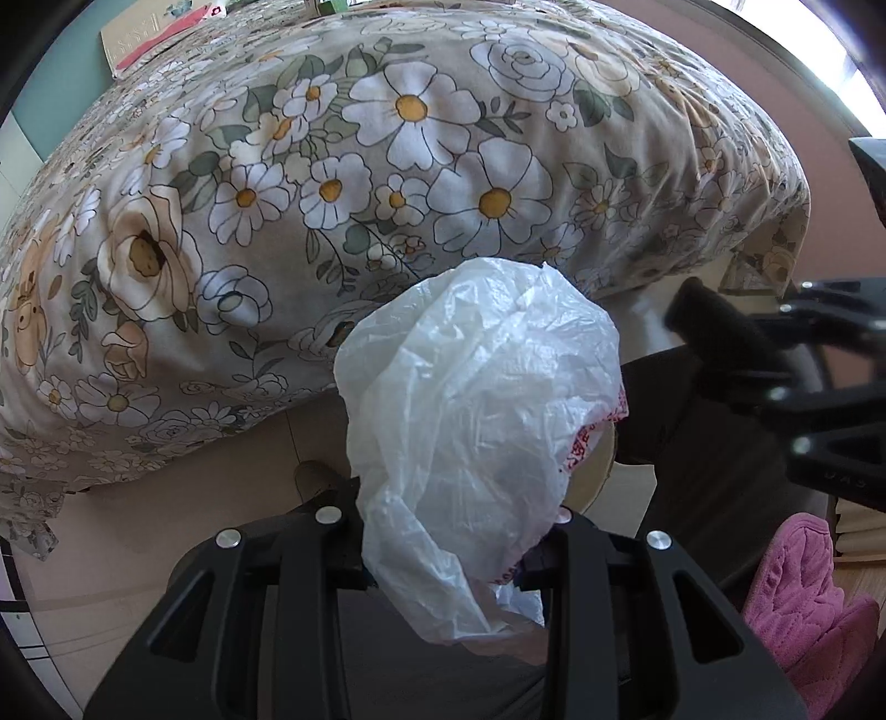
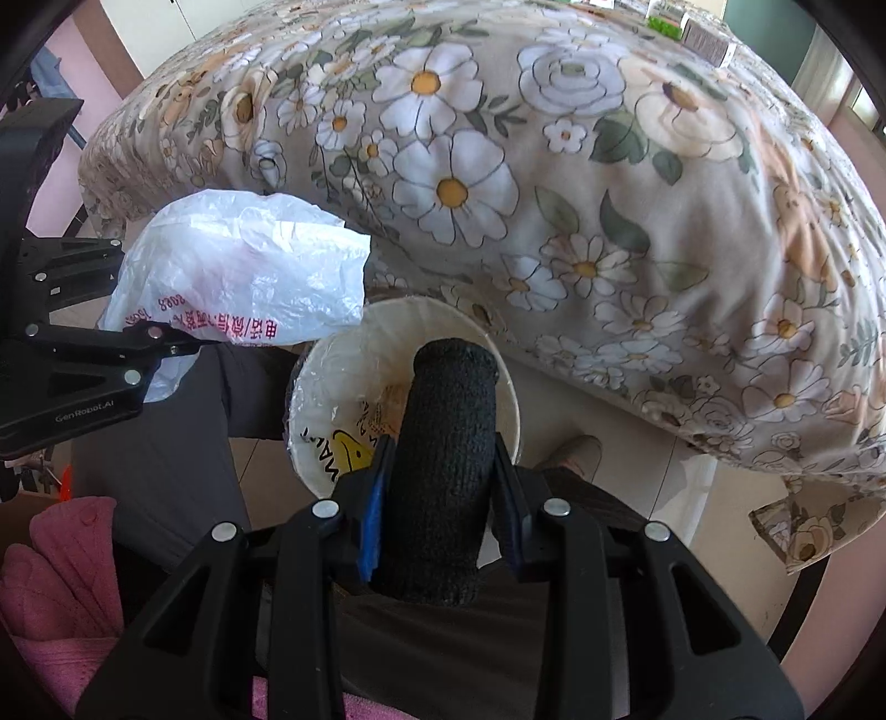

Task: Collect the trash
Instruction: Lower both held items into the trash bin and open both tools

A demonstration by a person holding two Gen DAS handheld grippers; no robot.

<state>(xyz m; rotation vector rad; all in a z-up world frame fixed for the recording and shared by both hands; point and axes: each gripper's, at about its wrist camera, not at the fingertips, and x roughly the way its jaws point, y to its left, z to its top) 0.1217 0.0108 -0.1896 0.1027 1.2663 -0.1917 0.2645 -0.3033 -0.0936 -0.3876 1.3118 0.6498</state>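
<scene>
The left gripper (image 1: 448, 548) has its fingers clamped on 1 white plastic bag (image 1: 476, 410); the right gripper (image 2: 440, 498) pinches 1 black roll (image 2: 443, 443) above 1 paper bowl (image 2: 343, 365).

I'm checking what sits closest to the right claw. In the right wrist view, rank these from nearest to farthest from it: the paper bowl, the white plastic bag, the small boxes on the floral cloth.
1. Paper bowl, just beyond the right claw.
2. White plastic bag, upper left, in the left claw.
3. Small boxes, far top right on the floral cloth.
</scene>
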